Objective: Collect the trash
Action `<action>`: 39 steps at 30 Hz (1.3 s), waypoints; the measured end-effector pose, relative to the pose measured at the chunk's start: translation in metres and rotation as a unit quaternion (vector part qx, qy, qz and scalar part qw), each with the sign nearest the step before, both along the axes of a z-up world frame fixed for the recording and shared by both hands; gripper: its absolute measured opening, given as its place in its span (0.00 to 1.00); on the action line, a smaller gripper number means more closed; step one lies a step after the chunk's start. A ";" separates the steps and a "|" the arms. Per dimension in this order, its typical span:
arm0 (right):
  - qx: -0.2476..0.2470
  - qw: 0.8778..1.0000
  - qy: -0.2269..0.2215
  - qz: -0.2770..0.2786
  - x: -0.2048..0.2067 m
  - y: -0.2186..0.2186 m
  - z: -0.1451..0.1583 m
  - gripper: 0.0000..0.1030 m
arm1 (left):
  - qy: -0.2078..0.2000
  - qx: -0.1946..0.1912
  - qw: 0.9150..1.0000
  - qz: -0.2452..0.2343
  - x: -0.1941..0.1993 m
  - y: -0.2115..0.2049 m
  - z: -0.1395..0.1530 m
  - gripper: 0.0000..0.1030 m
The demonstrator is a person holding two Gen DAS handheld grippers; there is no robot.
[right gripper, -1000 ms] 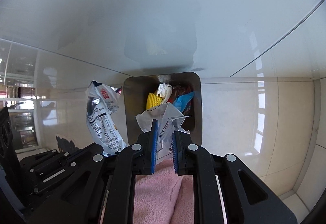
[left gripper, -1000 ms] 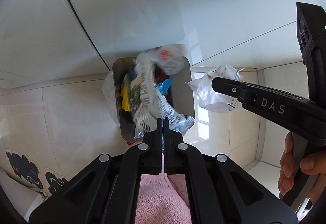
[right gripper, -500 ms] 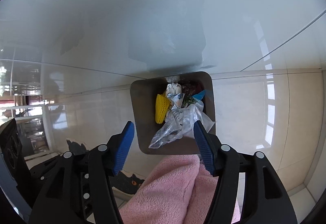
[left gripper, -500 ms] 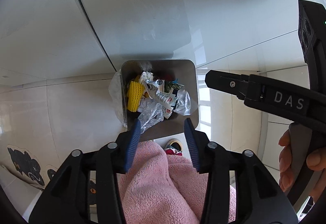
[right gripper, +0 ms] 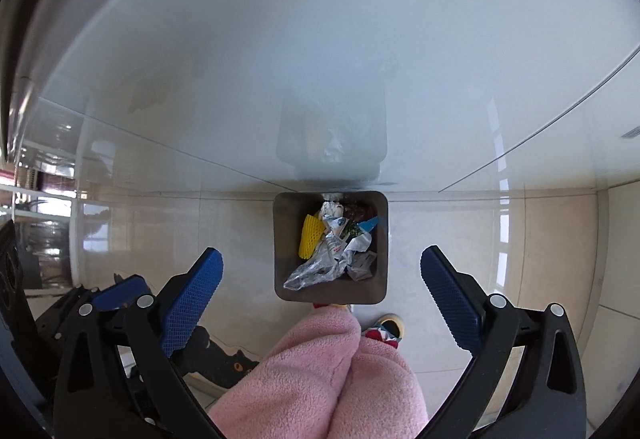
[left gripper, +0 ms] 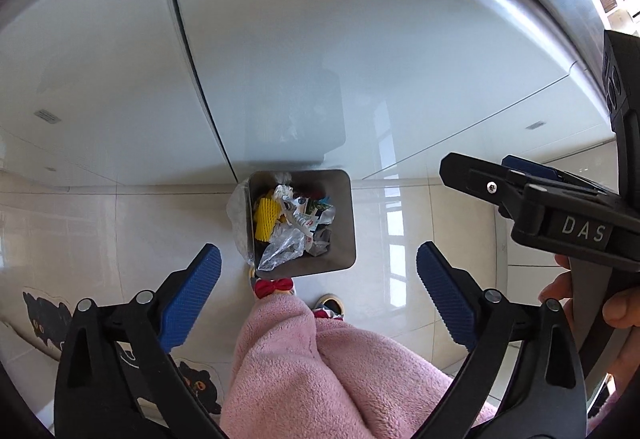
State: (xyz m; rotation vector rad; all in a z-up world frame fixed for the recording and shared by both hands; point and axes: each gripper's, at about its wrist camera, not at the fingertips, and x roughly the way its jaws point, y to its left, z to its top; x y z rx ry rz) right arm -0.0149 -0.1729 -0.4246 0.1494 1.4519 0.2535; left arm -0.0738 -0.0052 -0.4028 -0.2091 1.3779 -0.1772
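Item: trash (right gripper: 334, 253), mixed wrappers, clear film and a yellow foam net, lying loose inside the metal bin (right gripper: 280, 239) on the floor. Likely light, crinkly, slippery; best pinched at a crumpled fold. Left tongs (left gripper: 318, 293) and right tongs (right gripper: 322, 293): both spread wide, empty, above the bin.

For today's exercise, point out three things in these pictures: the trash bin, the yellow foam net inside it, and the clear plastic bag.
trash bin (right gripper: 382, 239): right wrist view, right inner wall.
yellow foam net (right gripper: 310, 239): right wrist view, middle of the mesh.
clear plastic bag (left gripper: 280, 251): left wrist view, crumpled centre.
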 end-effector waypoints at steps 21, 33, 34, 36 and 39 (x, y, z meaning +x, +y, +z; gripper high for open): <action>-0.093 0.981 -0.173 0.002 -0.028 -0.039 0.261 0.97 | -0.206 0.070 0.976 0.015 -0.006 0.012 0.260 0.92; -0.107 0.956 -0.267 -0.053 -0.047 -0.069 0.371 0.97 | -0.276 0.083 0.957 0.027 -0.009 0.005 0.346 0.92; -0.110 0.953 -0.276 -0.055 -0.049 -0.071 0.378 0.97 | -0.277 0.086 0.957 0.028 -0.010 0.004 0.349 0.92; -0.113 0.948 -0.292 -0.061 -0.050 -0.075 0.391 0.97 | -0.284 0.091 0.954 0.028 -0.010 0.003 0.357 0.92; -0.113 0.942 -0.310 -0.067 -0.052 -0.079 0.407 0.97 | -0.297 0.086 0.951 0.030 -0.012 0.002 0.368 0.92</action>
